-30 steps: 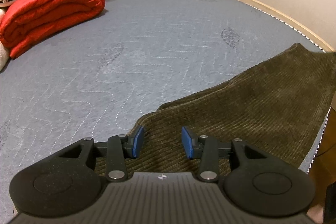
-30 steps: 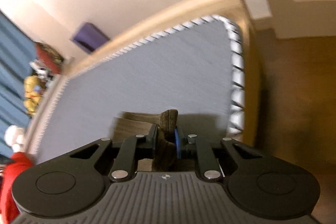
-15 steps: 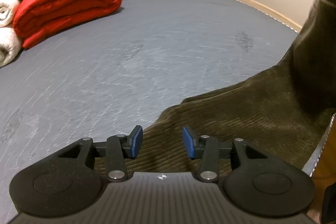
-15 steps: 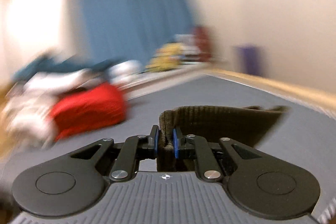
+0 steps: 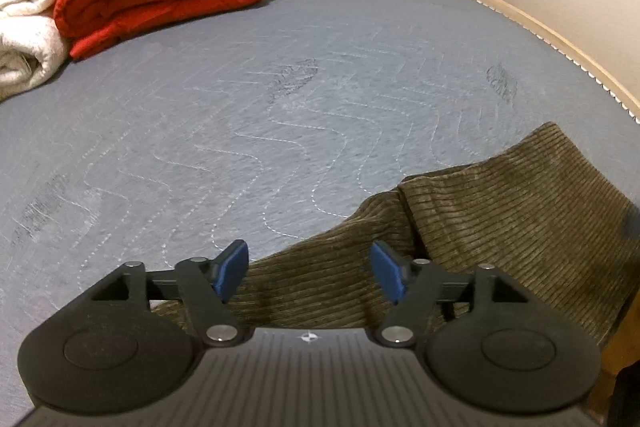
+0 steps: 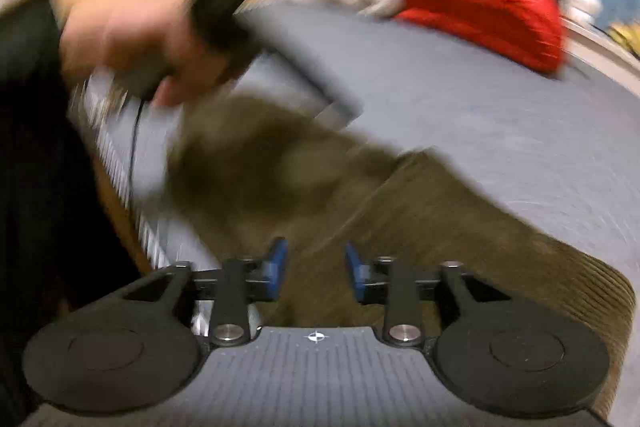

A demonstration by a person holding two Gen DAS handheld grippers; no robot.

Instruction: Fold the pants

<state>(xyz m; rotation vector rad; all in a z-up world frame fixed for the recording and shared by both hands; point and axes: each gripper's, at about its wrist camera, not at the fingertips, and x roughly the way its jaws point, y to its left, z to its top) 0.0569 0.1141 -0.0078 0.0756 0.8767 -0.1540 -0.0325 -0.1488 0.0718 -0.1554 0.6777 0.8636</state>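
The brown corduroy pants [image 5: 500, 227] are lying on the near right part of the grey mattress [image 5: 280, 107], close to its edge, with one layer already lying over another. The left gripper [image 5: 310, 269] is hanging just above the near part of the cloth with its blue pads wide apart and nothing between them. The right gripper [image 6: 314, 269] is also over the pants [image 6: 400, 227] with its pads apart and gripping nothing — that view is very blurry, so it is hard to see more. The person's left hand [image 6: 132, 23] is showing in it, far left, holding a handle.

What could be going wrong from here? The top layer is sitting a bit crooked, so the next fold may be coming out uneven. The pants are sitting near the mattress edge, so a quick tug may be pulling them off onto the floor. And a gripper may be pinching only one layer.
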